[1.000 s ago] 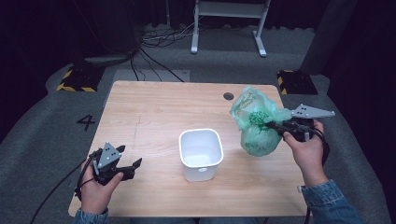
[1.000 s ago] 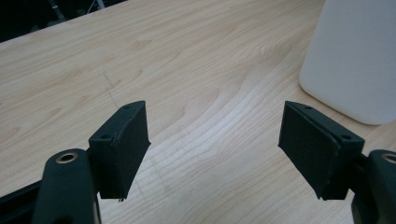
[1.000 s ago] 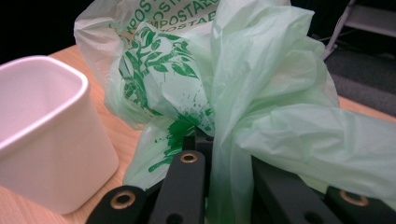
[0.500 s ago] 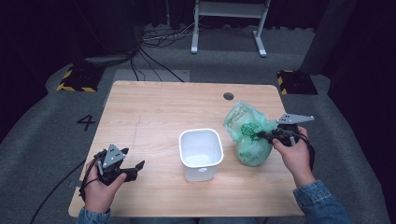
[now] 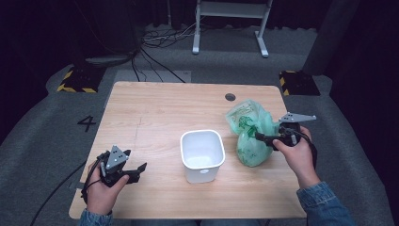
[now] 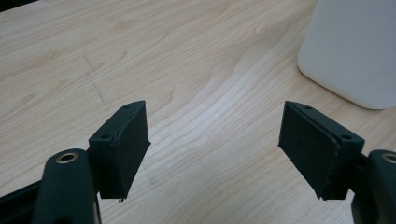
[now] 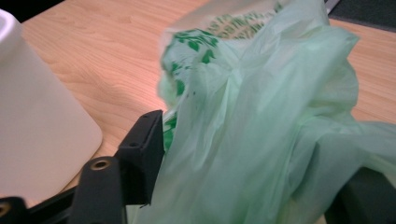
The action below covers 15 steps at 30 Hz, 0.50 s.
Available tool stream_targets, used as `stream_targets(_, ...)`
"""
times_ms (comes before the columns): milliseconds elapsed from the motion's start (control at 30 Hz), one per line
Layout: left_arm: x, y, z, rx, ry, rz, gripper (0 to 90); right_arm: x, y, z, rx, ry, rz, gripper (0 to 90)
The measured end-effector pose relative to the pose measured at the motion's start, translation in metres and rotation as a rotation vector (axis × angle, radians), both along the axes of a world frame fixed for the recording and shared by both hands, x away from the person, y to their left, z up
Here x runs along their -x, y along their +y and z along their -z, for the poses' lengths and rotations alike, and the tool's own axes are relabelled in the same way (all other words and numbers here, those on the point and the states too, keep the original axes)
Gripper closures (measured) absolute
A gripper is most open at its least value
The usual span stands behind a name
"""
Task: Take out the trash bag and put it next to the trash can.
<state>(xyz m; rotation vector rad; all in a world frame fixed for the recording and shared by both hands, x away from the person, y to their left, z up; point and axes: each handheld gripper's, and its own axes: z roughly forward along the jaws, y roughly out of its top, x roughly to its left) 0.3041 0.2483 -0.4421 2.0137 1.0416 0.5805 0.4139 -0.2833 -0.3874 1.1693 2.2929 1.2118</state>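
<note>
Right gripper (image 5: 261,137) jaws just opened, green bag (image 5: 249,136) loose between; high view places bag on table (image 5: 155,108), 3 o'clock of white bin (image 5: 202,155). Left gripper (image 6: 215,140) wide open, empty.

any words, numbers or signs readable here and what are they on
"4": dark numeral on the grey floor left of the table.
Green print on the green plastic bag: lettering and a leafy figure, too blurred to read in either view.
Yellow-black hazard stripes on two floor plates: no text.
</note>
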Motion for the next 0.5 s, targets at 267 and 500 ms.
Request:
stream_targets(267,0.0,-0.002,0.0,-0.007,0.002,0.008,24.2,0.018,-0.014,-0.013,0.035,0.106,0.049,33.0)
stream_targets(500,0.0,-0.002,0.0,-0.006,0.003,0.008,24.2,0.039,-0.025,-0.019,0.075,0.157,0.04,38.2)
